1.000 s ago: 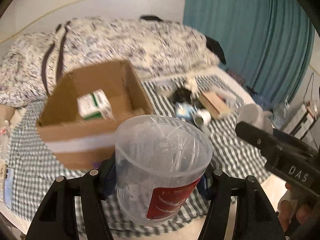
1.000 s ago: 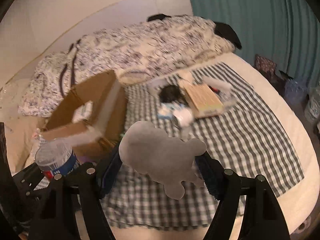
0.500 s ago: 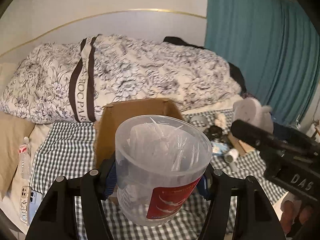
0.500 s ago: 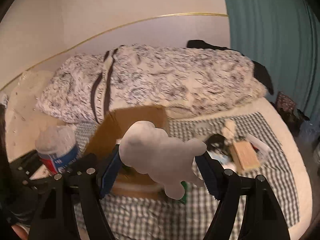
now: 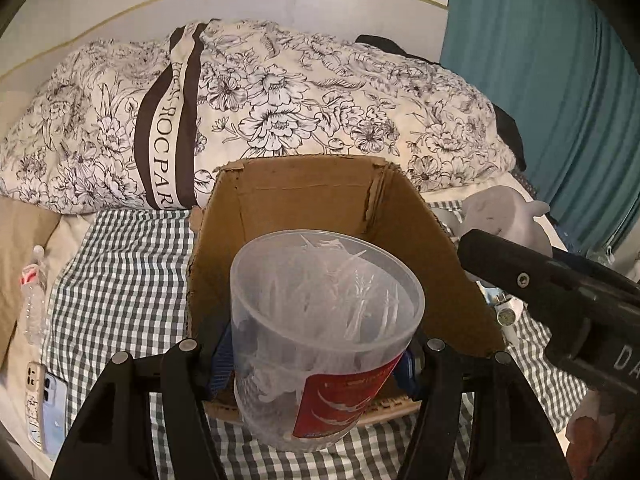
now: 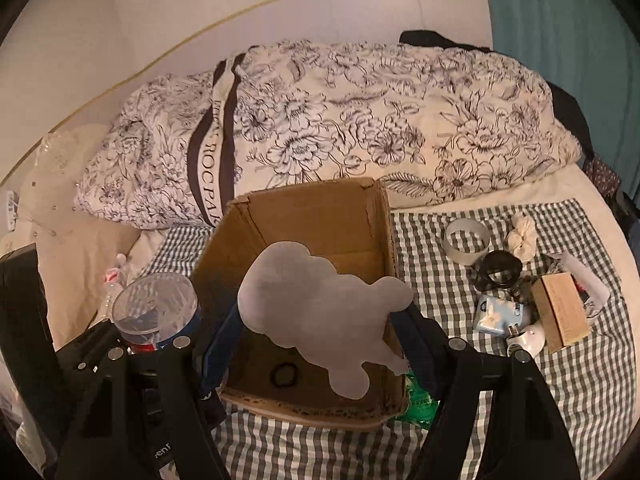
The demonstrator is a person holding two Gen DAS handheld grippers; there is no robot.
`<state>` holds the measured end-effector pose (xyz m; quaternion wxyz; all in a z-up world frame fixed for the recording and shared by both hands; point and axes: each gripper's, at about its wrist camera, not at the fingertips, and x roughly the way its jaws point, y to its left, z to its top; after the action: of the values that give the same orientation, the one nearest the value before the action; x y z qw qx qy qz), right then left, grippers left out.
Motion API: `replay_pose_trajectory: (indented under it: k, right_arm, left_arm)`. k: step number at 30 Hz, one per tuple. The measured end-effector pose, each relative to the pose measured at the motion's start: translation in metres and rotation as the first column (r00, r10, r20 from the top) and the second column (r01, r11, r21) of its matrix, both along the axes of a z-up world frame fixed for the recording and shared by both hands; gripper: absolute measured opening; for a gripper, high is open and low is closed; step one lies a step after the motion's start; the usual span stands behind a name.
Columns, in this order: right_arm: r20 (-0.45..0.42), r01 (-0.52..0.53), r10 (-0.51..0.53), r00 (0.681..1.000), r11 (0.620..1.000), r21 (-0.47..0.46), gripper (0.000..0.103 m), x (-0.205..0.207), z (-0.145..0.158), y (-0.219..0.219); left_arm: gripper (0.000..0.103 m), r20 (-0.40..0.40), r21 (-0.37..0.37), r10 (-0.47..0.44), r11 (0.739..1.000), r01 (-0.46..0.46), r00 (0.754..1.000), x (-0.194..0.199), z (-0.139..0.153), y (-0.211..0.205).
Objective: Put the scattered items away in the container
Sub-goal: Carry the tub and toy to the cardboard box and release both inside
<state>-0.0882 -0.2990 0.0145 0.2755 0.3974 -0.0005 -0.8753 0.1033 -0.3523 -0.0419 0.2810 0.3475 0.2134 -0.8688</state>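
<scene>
My left gripper (image 5: 316, 356) is shut on a clear plastic tub (image 5: 324, 332) with a red label, held just above the near edge of the open cardboard box (image 5: 320, 192). My right gripper (image 6: 320, 336) is shut on a grey plush toy (image 6: 316, 312), held over the same box (image 6: 320, 216). A black hair tie (image 6: 284, 374) lies on the box floor, and a green packet (image 6: 420, 400) shows at the box's near right corner. The tub also shows in the right wrist view (image 6: 156, 308), and the plush in the left wrist view (image 5: 500, 216).
Scattered on the checked cloth (image 6: 560, 380) right of the box: a tape roll (image 6: 466, 244), a black item (image 6: 498, 274), a blue-white pack (image 6: 500, 314), a tan box (image 6: 560, 312), a cream knot (image 6: 522, 236). A floral duvet (image 5: 280, 100) lies behind. A bottle (image 5: 34, 296) and phone (image 5: 44, 412) lie left.
Both grippers have moved from the bed's near edge to right over the box, each still holding its item. The box now fills the middle of both views.
</scene>
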Motion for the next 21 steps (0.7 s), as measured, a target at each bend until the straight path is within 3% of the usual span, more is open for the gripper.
replay_pose_trajectory:
  k: [2,3,5,9,15,21]
  right_arm:
    - [0.009,0.005,-0.005,1.0,1.0,-0.027,0.074,-0.005,-0.002,0.002]
    - [0.004,0.006,-0.006,1.0,0.998,-0.06,0.078,-0.007,-0.001,0.005]
    - [-0.015,0.034,-0.037,0.999,0.99,-0.138,0.093,-0.007,0.002,0.013]
    - [-0.031,0.064,-0.072,0.997,0.978,-0.196,0.096,-0.005,0.011,0.025]
    - [-0.108,0.102,-0.118,0.987,0.985,-0.136,0.096,0.008,0.02,0.049]
    - [-0.161,0.173,-0.189,0.969,0.979,-0.109,0.096,0.029,0.02,0.104]
  left_arm:
    - [0.073,0.01,-0.012,-0.009,1.0,0.009,1.0,-0.005,-0.003,-0.001]
    - [0.089,0.018,-0.023,-0.011,1.0,0.011,1.0,-0.006,-0.003,-0.001]
    - [0.099,0.035,-0.064,0.015,0.998,-0.012,0.999,-0.008,-0.003,0.002]
    - [0.099,0.019,-0.047,0.027,0.999,-0.026,0.999,-0.002,-0.003,0.002]
    - [0.1,-0.014,-0.042,0.05,0.998,-0.051,0.999,0.011,0.007,0.018]
    - [0.103,-0.057,-0.04,0.046,0.998,-0.049,0.997,0.019,0.01,0.059]
